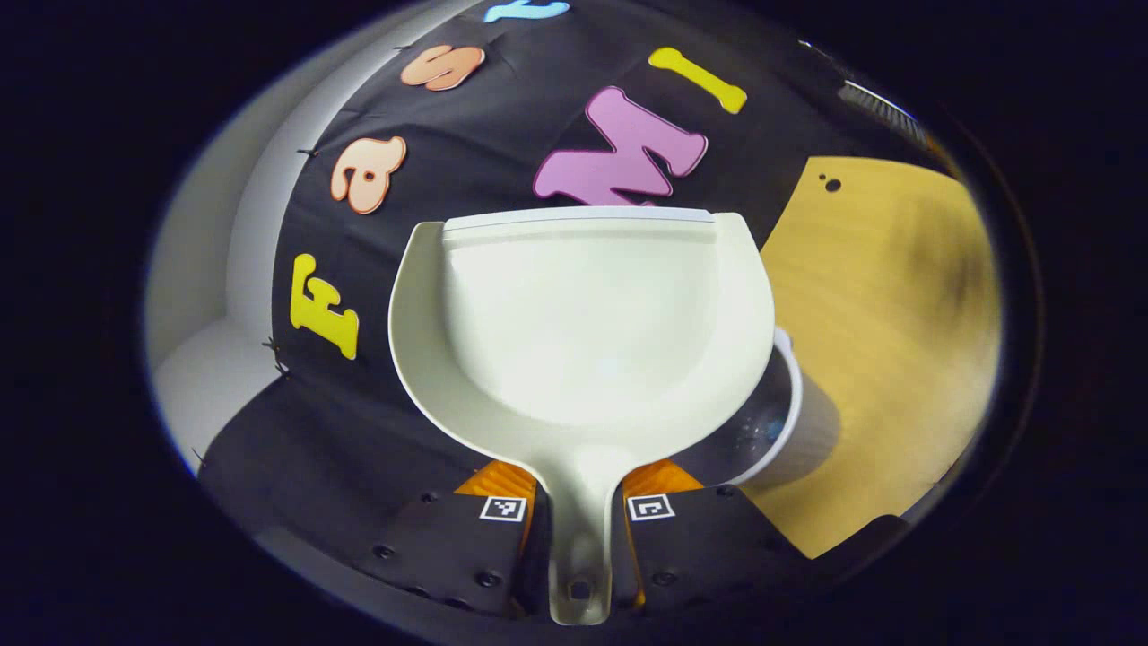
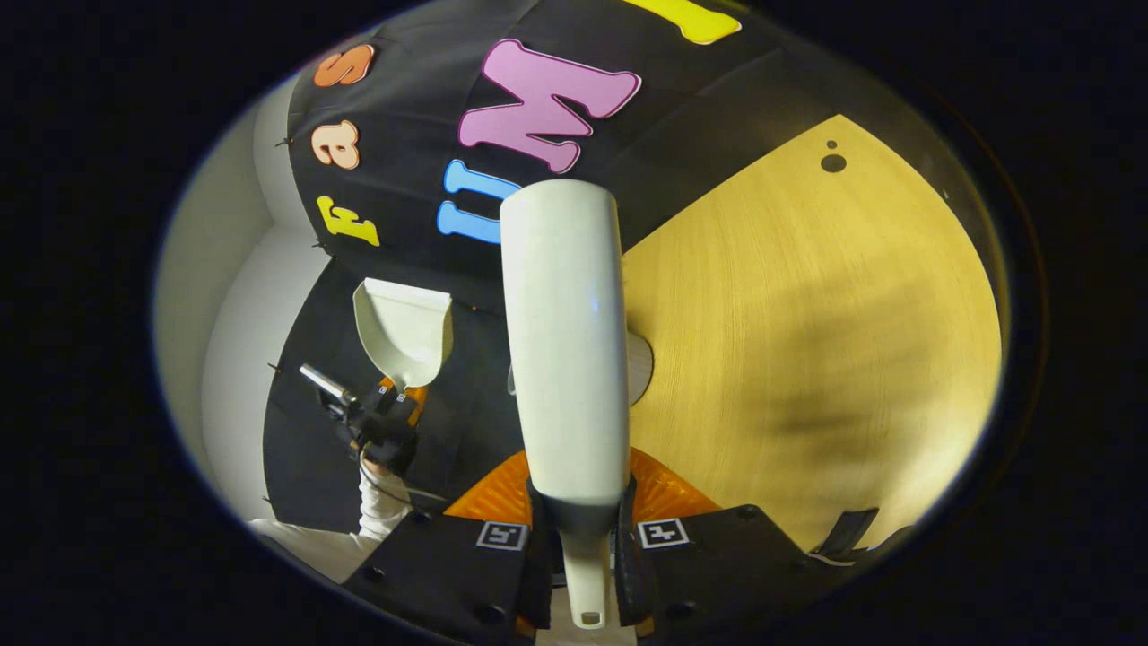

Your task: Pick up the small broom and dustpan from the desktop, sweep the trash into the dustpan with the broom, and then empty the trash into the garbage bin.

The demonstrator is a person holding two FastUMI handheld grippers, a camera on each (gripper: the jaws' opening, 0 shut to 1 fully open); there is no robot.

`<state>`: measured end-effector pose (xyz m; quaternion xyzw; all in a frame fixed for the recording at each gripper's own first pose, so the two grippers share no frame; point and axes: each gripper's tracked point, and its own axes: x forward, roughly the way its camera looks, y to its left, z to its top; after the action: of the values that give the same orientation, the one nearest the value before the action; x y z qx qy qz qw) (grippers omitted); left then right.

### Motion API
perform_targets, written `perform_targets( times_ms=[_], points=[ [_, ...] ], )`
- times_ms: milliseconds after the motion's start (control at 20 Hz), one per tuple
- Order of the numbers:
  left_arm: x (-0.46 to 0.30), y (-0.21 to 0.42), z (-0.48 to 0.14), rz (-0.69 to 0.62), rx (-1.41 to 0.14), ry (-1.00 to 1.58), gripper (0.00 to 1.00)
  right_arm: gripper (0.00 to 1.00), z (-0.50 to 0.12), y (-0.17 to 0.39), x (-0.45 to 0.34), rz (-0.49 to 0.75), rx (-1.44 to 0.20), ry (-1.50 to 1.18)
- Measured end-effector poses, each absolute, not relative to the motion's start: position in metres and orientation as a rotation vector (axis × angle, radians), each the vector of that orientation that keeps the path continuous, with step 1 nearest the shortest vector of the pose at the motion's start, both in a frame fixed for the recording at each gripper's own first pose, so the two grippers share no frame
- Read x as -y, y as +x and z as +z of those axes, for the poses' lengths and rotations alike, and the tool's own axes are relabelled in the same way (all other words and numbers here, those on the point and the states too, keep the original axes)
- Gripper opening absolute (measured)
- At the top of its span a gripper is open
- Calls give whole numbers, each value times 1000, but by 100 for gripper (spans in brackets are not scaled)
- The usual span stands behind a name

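Left gripper (image 1: 578, 511) clamps the dustpan (image 1: 583, 323) handle, pan empty, raised over the bin (image 1: 789, 422) at 4 o'clock; right gripper (image 2: 581, 536) clamps the broom (image 2: 565, 341). Dump looks done or nearly; nothing visibly left

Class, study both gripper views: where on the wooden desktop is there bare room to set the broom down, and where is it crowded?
Free: the wide wooden desktop right of the broom, out to the holes at the far edge. Crowded: the desktop's left edge, where the dustpan hangs over the white bin.
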<state>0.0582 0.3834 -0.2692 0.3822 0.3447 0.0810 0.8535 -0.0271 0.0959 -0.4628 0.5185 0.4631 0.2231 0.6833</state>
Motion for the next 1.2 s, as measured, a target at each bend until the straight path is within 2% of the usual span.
perform_targets(
  times_ms=[250, 400, 450, 550, 750, 900, 1200],
  points=[
    [-272, 40, -309, -6, -732, 492, 25, 30, -500, -28, -95, 325, -1090, 983],
    [-218, 26, -351, -97, -812, 291, 22, 30, -530, -37, -100, 241, -1169, 895],
    [-204, 22, -366, -113, -846, 223, 25, 30, -533, -43, -104, 233, -1191, 882],
    [-181, 12, -394, -123, -917, 137, 25, 30, -549, -53, -116, 231, -1244, 840],
    [-165, -1, -464, -125, -1065, 191, 24, 31, -594, -71, -129, 161, -1372, 761],
    [-133, -27, -499, -169, -1211, 19, 25, 31, -626, -79, -135, 108, -1442, 699],
    [-112, -24, -556, -113, -1400, -61, 25, 31, -682, -94, -140, 32, -1575, 562]
  ],
)
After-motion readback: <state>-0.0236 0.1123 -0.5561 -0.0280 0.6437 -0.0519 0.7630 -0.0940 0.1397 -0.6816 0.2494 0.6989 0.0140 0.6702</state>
